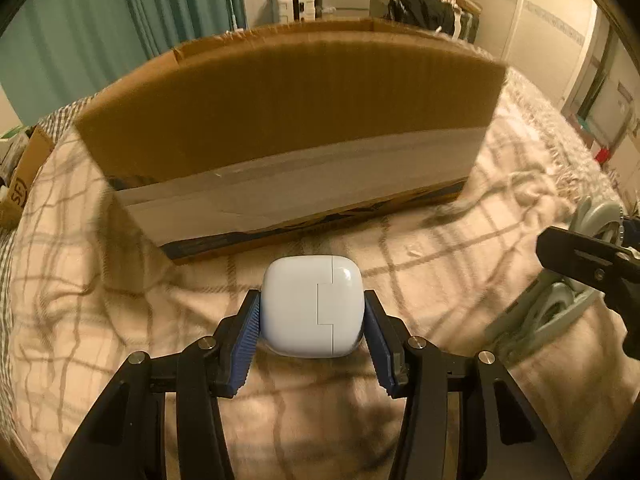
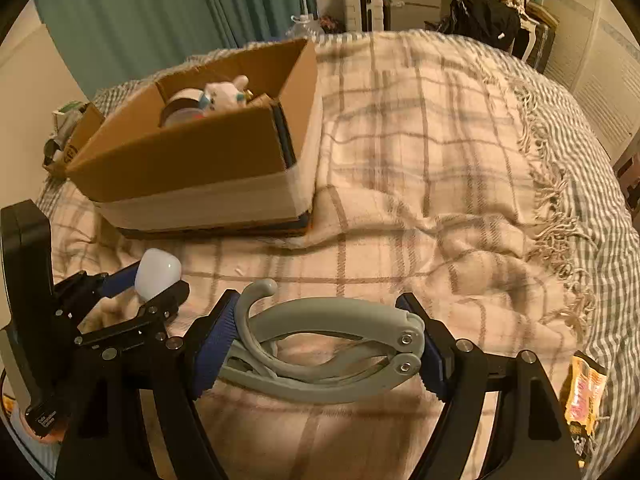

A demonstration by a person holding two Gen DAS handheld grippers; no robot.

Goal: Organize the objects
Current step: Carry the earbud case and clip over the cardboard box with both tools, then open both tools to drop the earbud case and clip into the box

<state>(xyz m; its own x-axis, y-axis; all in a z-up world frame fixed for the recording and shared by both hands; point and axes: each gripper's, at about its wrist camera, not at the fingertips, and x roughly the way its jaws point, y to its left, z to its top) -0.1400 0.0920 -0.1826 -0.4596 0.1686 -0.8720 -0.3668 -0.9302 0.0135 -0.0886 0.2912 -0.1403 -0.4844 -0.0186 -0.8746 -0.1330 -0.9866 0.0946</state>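
My left gripper (image 1: 312, 316) is closed on a white rounded charger-like case (image 1: 313, 306), its blue ribbed pads (image 1: 246, 340) pressed against both sides; a stepped seam runs down the case's face. The case sits at lower centre of the left wrist view, held over the plaid blanket (image 1: 100, 280) covering the bed. No brand mark is visible on the case.

Directly beyond it, filling the middle of that frame, stands a cardboard box (image 1: 280, 112) with a pale tape band along its lower wall. In the right wrist view the same box (image 2: 192, 152) appears at upper left, open-topped, holding a white plush toy (image 2: 224, 94) and a roll of tape (image 2: 182, 110). At the far left edge of the left wrist view a second carton (image 1: 20, 188) carries dark printed letters, only partly legible; I cannot read them with confidence.

My right gripper (image 2: 328, 344) spans a grey folding hand tool with curved handles (image 2: 324, 348), at lower centre of its frame. One blue pad touches the hinged end at right, the other meets the handle ends at left; the grip appears closed on it. The tool rests close to the blanket.

At the lower right edge of the right wrist view lies a yellow snack wrapper (image 2: 584, 396); its print is too blurred to read. A small label on the left gripper's body, lower left, is likewise illegible.
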